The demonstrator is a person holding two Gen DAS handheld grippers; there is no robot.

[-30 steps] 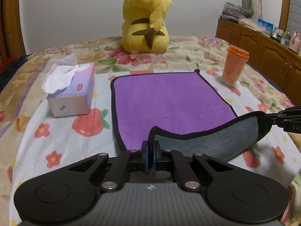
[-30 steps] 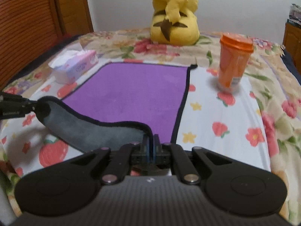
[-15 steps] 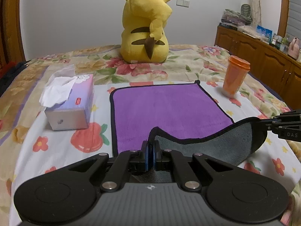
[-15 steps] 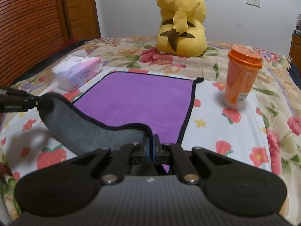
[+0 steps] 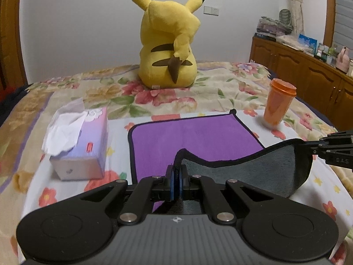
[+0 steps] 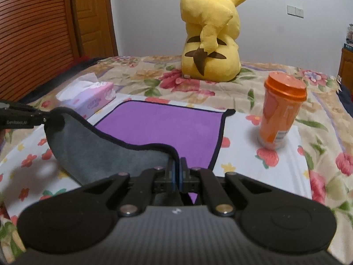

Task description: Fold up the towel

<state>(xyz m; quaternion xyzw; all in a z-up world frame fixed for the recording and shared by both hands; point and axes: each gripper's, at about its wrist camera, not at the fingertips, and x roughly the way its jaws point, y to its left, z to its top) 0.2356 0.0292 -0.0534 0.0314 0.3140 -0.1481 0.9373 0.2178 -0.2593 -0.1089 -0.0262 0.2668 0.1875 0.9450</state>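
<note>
A bed with a floral bedspread [image 5: 220, 84] fills both wrist views, backed by a pale wall with a light switch [image 6: 295, 11]; wooden cabinets [image 5: 308, 70] stacked with clutter run beyond the right gripper's side, and a slatted wooden door [image 6: 33, 33] stands past the left gripper's side. The left gripper [image 5: 175, 174] has its jaws pressed together on the near left corner of the purple towel [image 5: 198, 137], and the right gripper [image 6: 176, 167] is likewise clamped on the near right corner, so the near edge hangs lifted between them with its grey underside showing, while the far half lies flat on the bedspread ahead of both sets of jaws. In the right wrist view the left gripper's side reads something like "GenRobot.AI"; in the left wrist view the right gripper shows "DAS". A tissue box [image 5: 81, 145], ahead and left of the left jaws, has white tissue spilling from its top; its printed word is too blurred to read. An orange lidded cup [image 6: 280, 112] stands upright ahead and right of the right jaws, its contents hidden. A yellow Pikachu plush [image 5: 169, 44] sits straight ahead beyond the towel, back turned.
</note>
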